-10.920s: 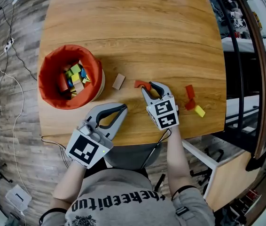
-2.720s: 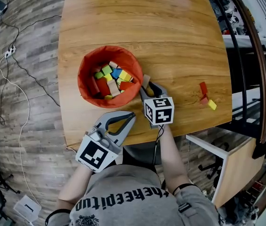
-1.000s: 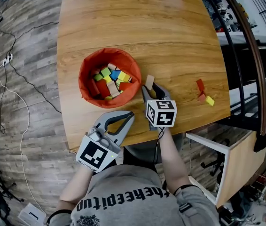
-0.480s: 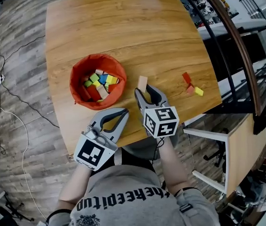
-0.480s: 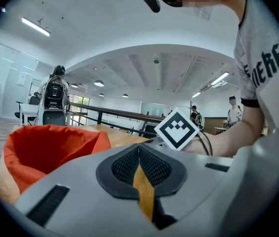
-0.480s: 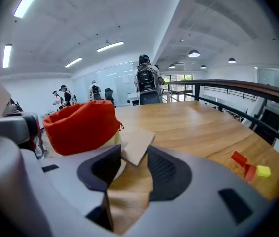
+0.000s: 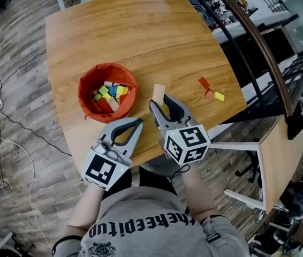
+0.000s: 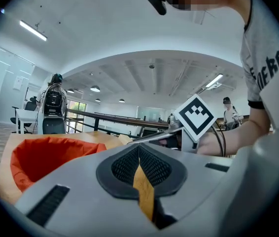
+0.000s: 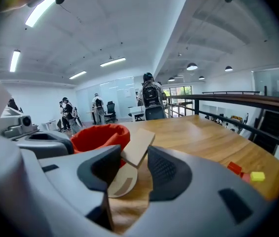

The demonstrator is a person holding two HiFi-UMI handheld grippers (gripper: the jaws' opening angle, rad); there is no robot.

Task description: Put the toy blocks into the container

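A plain tan wooden block [image 7: 158, 92] sits tilted between the jaws of my right gripper [image 7: 160, 105], which is shut on it and holds it above the wooden table [image 7: 141, 31]. In the right gripper view the block [image 9: 138, 144] slants across the pads, in front of the orange fabric container [image 9: 100, 137]. That container [image 7: 107, 92] holds several coloured blocks and stands just left of the held block. My left gripper [image 7: 136, 123] is shut on nothing, near the table's front edge below the container. Red, pink and yellow blocks [image 7: 210, 90] lie at the table's right edge.
The table's front edge runs just under both grippers, with a grey seat [image 7: 159, 167] beneath it. A dark railing [image 7: 258, 42] curves along the right. Cables [image 7: 1, 116] lie on the wood floor at the left. People stand far off in the right gripper view.
My right gripper has risen off the table with the tan block in its jaws. The left gripper has lifted slightly. The head view has shifted, so the table sits differently in frame.
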